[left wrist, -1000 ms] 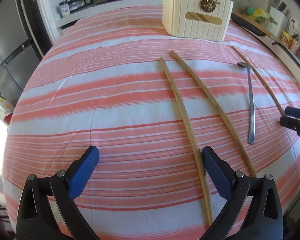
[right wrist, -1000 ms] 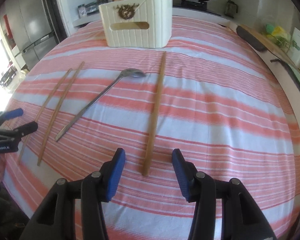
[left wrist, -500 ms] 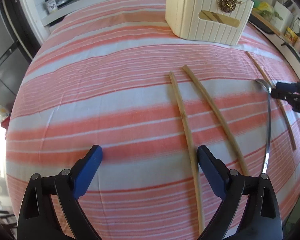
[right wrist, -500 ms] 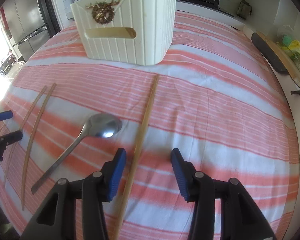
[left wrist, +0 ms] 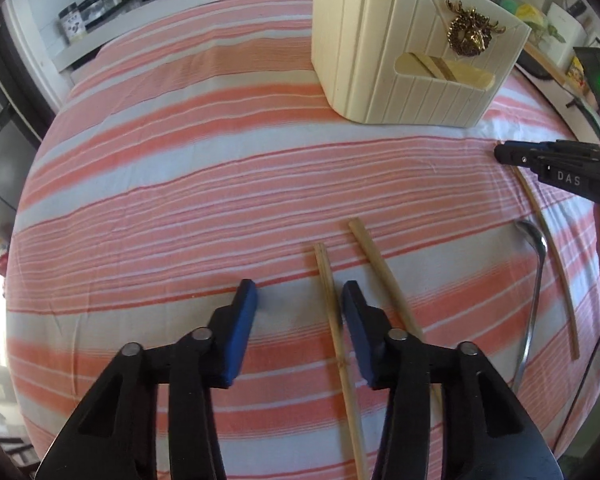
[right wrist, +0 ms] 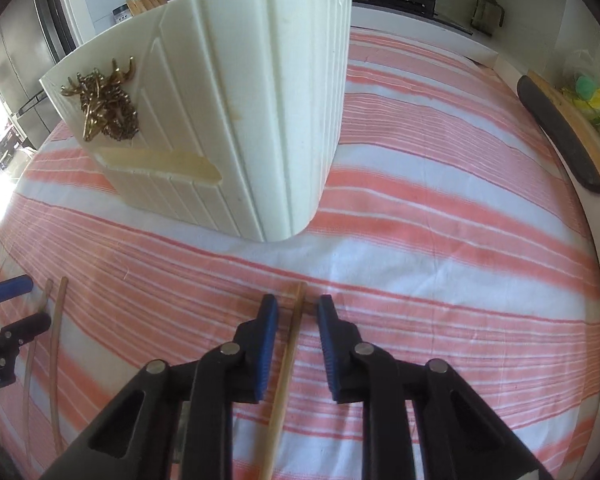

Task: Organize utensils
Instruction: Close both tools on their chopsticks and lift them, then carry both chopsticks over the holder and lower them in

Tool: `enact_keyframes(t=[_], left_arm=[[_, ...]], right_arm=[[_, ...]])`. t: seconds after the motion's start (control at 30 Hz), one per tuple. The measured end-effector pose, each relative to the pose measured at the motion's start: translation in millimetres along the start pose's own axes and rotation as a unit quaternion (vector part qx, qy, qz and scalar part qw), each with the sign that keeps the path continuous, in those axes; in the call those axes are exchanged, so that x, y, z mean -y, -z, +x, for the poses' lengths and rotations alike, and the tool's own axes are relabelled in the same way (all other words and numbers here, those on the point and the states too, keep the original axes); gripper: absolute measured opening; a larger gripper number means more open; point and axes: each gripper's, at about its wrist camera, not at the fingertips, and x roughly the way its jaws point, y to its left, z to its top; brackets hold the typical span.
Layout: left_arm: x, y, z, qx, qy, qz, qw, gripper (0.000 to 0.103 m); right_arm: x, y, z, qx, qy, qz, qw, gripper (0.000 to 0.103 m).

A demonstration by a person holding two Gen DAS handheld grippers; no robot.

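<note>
Chopsticks are lying on the striped surface short of the cream holder. Left hand-held gripper is closing, one chopstick sitting between the blue pads, hard against the right pad, left pad still apart; its twin is lying just outside. Centring before the pinch completes is looking wise, lest the stick roll out. Right hand-held gripper is closing around a third chopstick near its tip, slim gaps showing either side. Spoon is waiting between the pairs.
</note>
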Motion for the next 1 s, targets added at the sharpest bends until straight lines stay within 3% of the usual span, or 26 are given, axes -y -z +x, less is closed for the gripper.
enact_keyframes(t=[0.03,0.1,0.2,0.33,0.5,0.77,1.0], left_arm=[[0.3,-1.2,0.5,0.002,-0.001,-0.004,1.0,0.034],[-0.2,-2.3,0.9,0.01,0.006,-0.009,0.9999,0.013],[-2.9,-3.6,0.2,0.018,0.014,-0.021,0.9995,0.007],[-7.4,-1.9,-11.4,0.038,0.024,-0.031,0.9985,0.005],[-12.3,2.1,-60.3,0.092,0.033,-0.033,0.9946,0.005],[-12.1,11.6,-154.4,0.186,0.05,-0.025,0.981,0.005],[-10.1,32.4,-208.4,0.242,0.071,-0.024,0.9674,0.005]], right_arm=[[1.0,-4.6,2.4,0.0,0.0,0.001,1.0,0.008],[3.0,-6.0,2.7,0.001,-0.002,0.007,1.0,0.007],[6.6,-5.6,1.4,0.008,-0.008,0.017,1.0,0.006],[11.8,1.6,-15.6,0.032,-0.032,0.037,0.998,0.005],[14.8,9.3,-65.4,0.079,-0.051,0.038,0.995,0.005],[21.2,29.4,-158.3,0.155,-0.073,0.023,0.985,0.005],[27.7,57.3,-215.9,0.208,-0.092,0.025,0.974,0.005]])
